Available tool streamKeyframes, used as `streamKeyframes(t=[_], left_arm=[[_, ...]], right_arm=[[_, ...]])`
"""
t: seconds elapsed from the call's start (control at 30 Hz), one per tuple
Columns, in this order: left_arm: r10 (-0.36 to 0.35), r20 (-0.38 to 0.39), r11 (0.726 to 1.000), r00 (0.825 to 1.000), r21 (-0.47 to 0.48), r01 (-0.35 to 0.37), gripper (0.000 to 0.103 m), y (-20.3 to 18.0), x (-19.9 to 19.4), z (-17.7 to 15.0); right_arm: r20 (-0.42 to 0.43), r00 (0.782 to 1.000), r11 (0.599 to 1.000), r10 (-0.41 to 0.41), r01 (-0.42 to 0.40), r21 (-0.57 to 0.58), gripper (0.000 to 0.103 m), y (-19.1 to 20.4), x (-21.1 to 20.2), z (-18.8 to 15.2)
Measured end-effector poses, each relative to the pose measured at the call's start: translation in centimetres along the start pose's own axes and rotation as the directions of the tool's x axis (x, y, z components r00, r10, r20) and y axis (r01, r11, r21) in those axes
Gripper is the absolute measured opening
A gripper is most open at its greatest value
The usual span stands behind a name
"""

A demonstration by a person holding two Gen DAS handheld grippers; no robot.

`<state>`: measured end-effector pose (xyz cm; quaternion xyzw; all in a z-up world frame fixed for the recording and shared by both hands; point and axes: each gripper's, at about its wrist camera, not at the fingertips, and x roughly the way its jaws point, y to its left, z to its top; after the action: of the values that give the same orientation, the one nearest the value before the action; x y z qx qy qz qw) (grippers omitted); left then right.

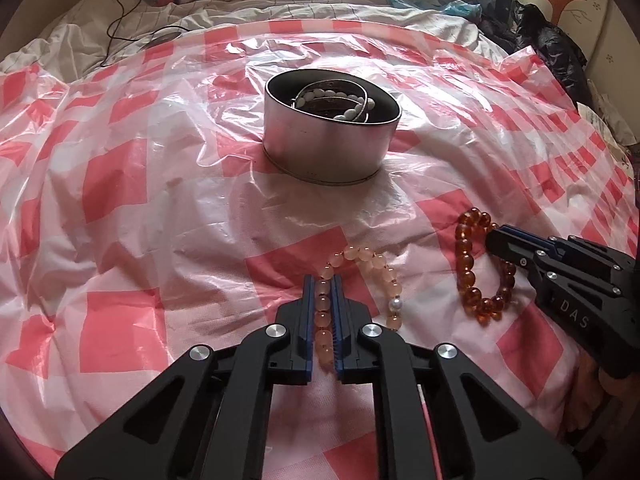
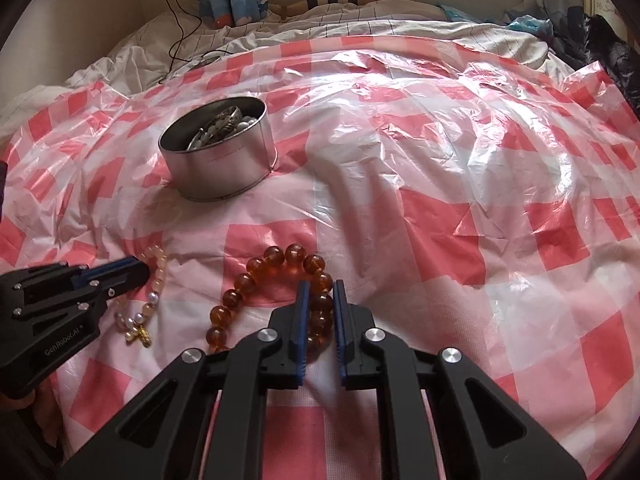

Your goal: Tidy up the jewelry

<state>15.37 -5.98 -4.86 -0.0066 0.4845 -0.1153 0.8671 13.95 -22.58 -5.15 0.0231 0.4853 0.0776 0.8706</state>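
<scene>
A pale peach bead bracelet (image 1: 374, 270) lies on the red and white checked plastic sheet (image 1: 160, 208). My left gripper (image 1: 323, 280) is shut on its left strand. An amber bead bracelet (image 2: 256, 280) lies to its right. My right gripper (image 2: 320, 286) is shut on the amber bracelet's right strand; it also shows in the left wrist view (image 1: 496, 240). A round metal tin (image 1: 332, 140) stands further back, holding a white bead bracelet (image 1: 340, 104) and metal bangles. In the right wrist view the tin (image 2: 220, 152) is at upper left.
The sheet covers a bed with a rumpled white quilt (image 1: 240, 16) behind. A black cable (image 1: 120, 12) runs over the quilt at the back left. Dark clothes or bags (image 1: 548, 44) are piled at the right edge.
</scene>
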Motion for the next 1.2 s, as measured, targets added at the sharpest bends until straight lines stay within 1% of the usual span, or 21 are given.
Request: streamKeyframes(t=[0.07, 0.1, 0.13, 0.2, 0.27, 0.37, 0.4, 0.47, 0.5, 0.53, 0.57, 0.67, 0.77, 0.8, 0.87, 0.9, 0.93, 1.0, 1.03, 1.1, 1.2], left_arm=[[0.000, 0.009, 1.000, 1.000, 0.001, 0.000, 0.007, -0.1, -0.2, 0.0], [-0.001, 0.014, 1.000, 1.000, -0.005, 0.001, 0.007, 0.0, -0.4, 0.1], [0.001, 0.024, 1.000, 1.000, -0.013, -0.001, 0.007, 0.1, -0.6, 0.2], [0.011, 0.043, 1.000, 0.999, -0.029, -0.010, 0.007, 0.4, -0.9, 0.4], [0.020, 0.051, 0.999, 0.998, -0.046, -0.018, 0.007, 0.8, -1.0, 0.6], [0.027, 0.037, 0.998, 0.999, -0.051, -0.025, 0.007, 1.1, -0.7, 0.5], [0.029, 0.029, 0.999, 0.999, -0.046, -0.027, 0.007, 1.1, -0.5, 0.5], [0.039, 0.016, 0.999, 0.999, -0.030, -0.038, 0.007, 1.0, -0.3, 0.4], [0.043, 0.014, 0.999, 0.999, -0.024, -0.043, 0.007, 0.9, -0.2, 0.4], [0.047, 0.013, 0.999, 0.999, -0.022, -0.047, 0.008, 0.8, -0.2, 0.4], [0.048, 0.012, 0.999, 0.999, -0.024, -0.047, 0.008, 0.8, -0.2, 0.4], [0.043, 0.007, 0.998, 0.999, -0.036, -0.042, 0.009, 1.1, 0.0, 0.4], [0.042, 0.006, 0.998, 0.999, -0.044, -0.042, 0.011, 1.2, 0.1, 0.4], [0.042, 0.005, 0.998, 0.999, -0.044, -0.041, 0.012, 1.2, 0.1, 0.4], [0.044, 0.000, 0.998, 0.999, -0.040, -0.044, 0.012, 1.1, 0.3, 0.4], [0.047, 0.000, 0.998, 0.999, -0.037, -0.047, 0.012, 1.0, 0.4, 0.3], [0.048, 0.001, 0.998, 0.999, -0.036, -0.048, 0.012, 1.0, 0.4, 0.3], [0.032, 0.002, 0.999, 0.999, -0.041, -0.032, 0.012, 1.1, 0.3, 0.3], [0.014, 0.005, 0.999, 1.000, -0.051, -0.014, 0.007, 1.2, 0.2, 0.3], [-0.036, 0.015, 0.996, 0.999, -0.082, 0.037, 0.007, 1.5, -0.1, 0.4], [-0.067, 0.054, 0.992, 0.996, -0.103, 0.072, 0.007, 1.6, -0.9, 0.6]], right_arm=[[0.034, 0.997, 0.996, 0.067, -0.069, 0.054, 0.012, -0.6, -0.7, 0.3], [0.062, 0.991, 0.989, 0.121, -0.126, 0.084, 0.012, -0.9, -1.2, 0.5], [0.091, 0.980, 0.977, 0.175, -0.184, 0.106, 0.012, -1.2, -1.7, 0.7], [0.149, 0.949, 0.947, 0.277, -0.297, 0.126, 0.012, -1.3, -2.5, 1.2], [0.156, 0.932, 0.928, 0.326, -0.347, 0.134, 0.012, -1.0, -2.3, 1.8], [0.083, 0.935, 0.922, 0.345, -0.354, 0.157, 0.012, -0.5, -0.5, 2.8], [0.057, 0.943, 0.930, 0.329, -0.334, 0.156, 0.013, -0.4, 0.0, 2.9], [0.029, 0.966, 0.956, 0.256, -0.258, 0.138, 0.029, 0.0, 0.4, 2.9], [0.029, 0.971, 0.962, 0.238, -0.240, 0.128, 0.045, 0.1, 0.5, 3.0], [0.040, 0.975, 0.968, 0.219, -0.222, 0.116, 0.053, 0.1, 0.4, 2.9], [0.047, 0.980, 0.976, 0.195, -0.199, 0.094, 0.053, 0.3, 0.2, 2.9], [0.025, 0.991, 0.991, 0.131, -0.132, 0.020, 0.053, 1.1, 0.7, 2.7], [-0.004, 0.998, 0.996, 0.070, -0.070, -0.050, 0.053, 1.9, 1.3, 2.4], [-0.010, 0.998, 0.996, 0.055, -0.055, -0.067, 0.048, 2.0, 1.4, 2.3], [-0.020, 0.999, 0.994, 0.035, -0.037, -0.098, 0.033, 2.2, 1.6, 2.0], [-0.038, 0.999, 0.993, 0.007, -0.012, -0.119, 0.013, 2.4, 1.9, 1.8], [-0.045, 0.999, 0.991, -0.004, -0.003, -0.136, 0.013, 2.5, 2.0, 1.5], [-0.039, 0.999, 0.991, 0.025, -0.030, -0.131, 0.013, 2.5, 1.7, 1.4], [-0.037, 0.998, 0.992, 0.047, -0.051, -0.114, 0.013, 2.3, 1.5, 1.4], [-0.016, 0.995, 0.993, 0.103, -0.104, -0.057, 0.012, 1.6, 1.1, 1.7], [0.043, 0.982, 0.982, 0.183, -0.184, 0.030, 0.013, 0.3, -0.1, 2.2]])
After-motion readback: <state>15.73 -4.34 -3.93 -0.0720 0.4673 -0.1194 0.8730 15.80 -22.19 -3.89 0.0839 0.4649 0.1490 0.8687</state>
